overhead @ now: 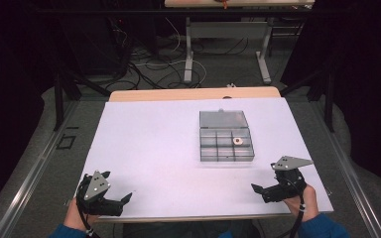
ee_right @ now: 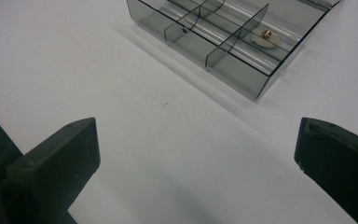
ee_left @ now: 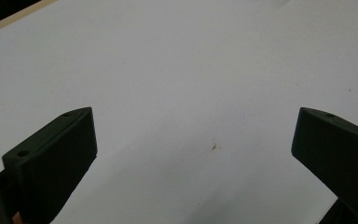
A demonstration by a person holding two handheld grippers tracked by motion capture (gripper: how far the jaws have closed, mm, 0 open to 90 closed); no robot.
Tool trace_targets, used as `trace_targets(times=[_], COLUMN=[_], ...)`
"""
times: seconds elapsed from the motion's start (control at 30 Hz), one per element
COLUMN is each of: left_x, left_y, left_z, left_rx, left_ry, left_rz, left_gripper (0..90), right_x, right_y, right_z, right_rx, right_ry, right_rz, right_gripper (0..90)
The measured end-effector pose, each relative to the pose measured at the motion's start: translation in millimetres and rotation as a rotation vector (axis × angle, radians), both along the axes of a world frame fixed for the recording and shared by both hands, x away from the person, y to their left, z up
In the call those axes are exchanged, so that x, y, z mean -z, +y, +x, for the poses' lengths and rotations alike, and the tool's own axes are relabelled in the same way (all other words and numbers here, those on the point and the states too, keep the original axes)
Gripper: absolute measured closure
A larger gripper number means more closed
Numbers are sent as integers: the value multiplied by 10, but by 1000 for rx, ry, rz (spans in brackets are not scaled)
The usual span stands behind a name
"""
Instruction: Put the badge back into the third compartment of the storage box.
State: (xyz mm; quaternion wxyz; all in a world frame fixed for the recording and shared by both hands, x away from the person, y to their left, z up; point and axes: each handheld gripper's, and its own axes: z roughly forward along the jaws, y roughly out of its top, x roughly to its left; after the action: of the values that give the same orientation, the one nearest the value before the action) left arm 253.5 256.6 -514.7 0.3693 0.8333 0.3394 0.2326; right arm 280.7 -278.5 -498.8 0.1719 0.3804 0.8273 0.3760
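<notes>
Both tongs, left (overhead: 121, 194) and right (overhead: 259, 189), rest wide open and empty at the near edge of the surface (overhead: 144, 144), presumably staged for the open compartment box (overhead: 226, 144) standing well apart beyond them, nearer the right.

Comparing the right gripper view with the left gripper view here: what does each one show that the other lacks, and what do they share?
The right gripper view alone has the clear compartment box, lid open, with a small pale round part in one compartment. The left gripper view alone has the table's wooden edge and a small brown speck. Both show open black tongs over the white table surface.
</notes>
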Motion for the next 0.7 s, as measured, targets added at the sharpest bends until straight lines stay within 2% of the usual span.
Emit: trace_targets(times=[0.17,0.23,0.3,0.37,0.4,0.47,0.7], left_x=[0,0,0,0,0,0,1], left_y=[0,0,0,0,0,0,0], left_z=[-1,-1,-1,-1,-1,-1,-1], left_rx=[0,0,0,-1,0,-1,0], left_ry=[0,0,-1,0,-1,0,0], left_rz=[0,0,0,0,-1,0,0], left_gripper=[3,3,3,3,3,3,3], right_x=[35,49,49,69,69,87,107], right_y=[-20,-26,-35,-35,-40,-49,-66], right_z=[-32,-36,-53,-60,-71,-78,-124], right_rx=[5,0,6,12,14,9,21], right_ry=[6,-8,4,-8,5,-8,-11], right_rz=[-4,0,-3,2,4,-1,-5], right_gripper=[0,0,0,0,0,0,0])
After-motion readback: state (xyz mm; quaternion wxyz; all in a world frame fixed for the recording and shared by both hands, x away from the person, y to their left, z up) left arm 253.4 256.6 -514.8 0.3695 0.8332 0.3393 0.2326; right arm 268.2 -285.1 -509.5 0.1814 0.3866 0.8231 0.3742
